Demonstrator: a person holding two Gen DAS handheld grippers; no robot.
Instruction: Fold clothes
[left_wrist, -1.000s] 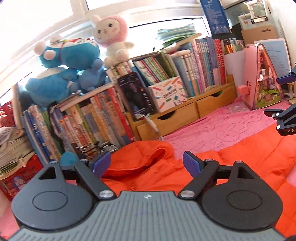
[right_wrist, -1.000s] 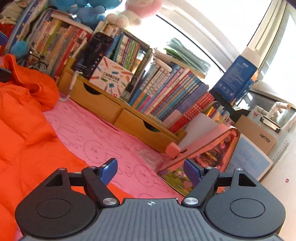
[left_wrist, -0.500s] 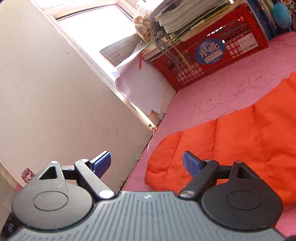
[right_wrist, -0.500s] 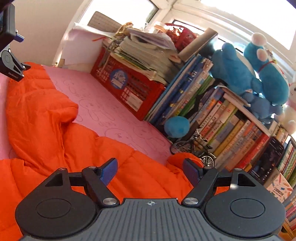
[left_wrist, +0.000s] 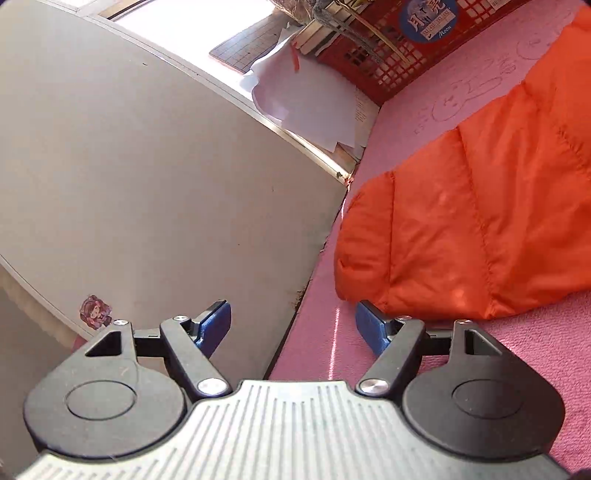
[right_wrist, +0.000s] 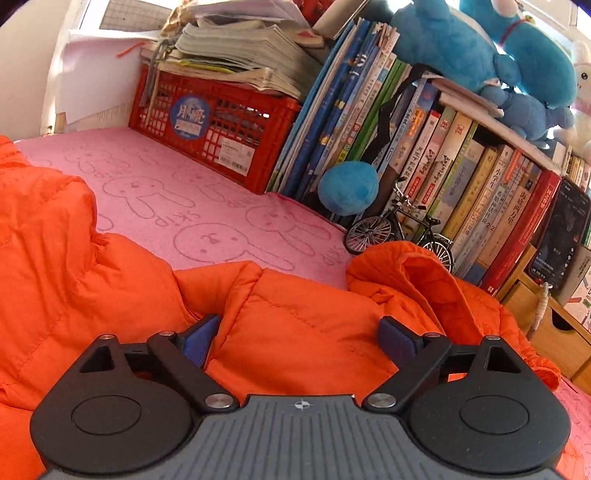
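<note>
An orange puffer jacket (left_wrist: 480, 206) lies spread on a pink bunny-print cloth (left_wrist: 461, 92). In the left wrist view one sleeve end of it reaches toward the table's left edge. My left gripper (left_wrist: 293, 328) hovers just short of that sleeve end, its jaws closing with nothing between them. In the right wrist view the jacket (right_wrist: 295, 325) fills the foreground, its hood (right_wrist: 417, 273) bunched at the right. My right gripper (right_wrist: 295, 341) hangs low over the jacket's body near the shoulder, jaws opening wide, pads off the fabric.
A pale wall (left_wrist: 147, 166) borders the cloth's left edge. A red crate (right_wrist: 214, 125) stacked with papers stands at the back. Rows of books (right_wrist: 461, 177), blue plush toys (right_wrist: 480, 48), a blue ball (right_wrist: 349, 186) and a model bicycle (right_wrist: 399, 229) line the back. Wooden drawers (right_wrist: 546, 332) are at right.
Both grippers swung left from the bookshelf side to the jacket's left part. The left one now faces the sleeve end by the wall, narrower. The right one stands wider.
</note>
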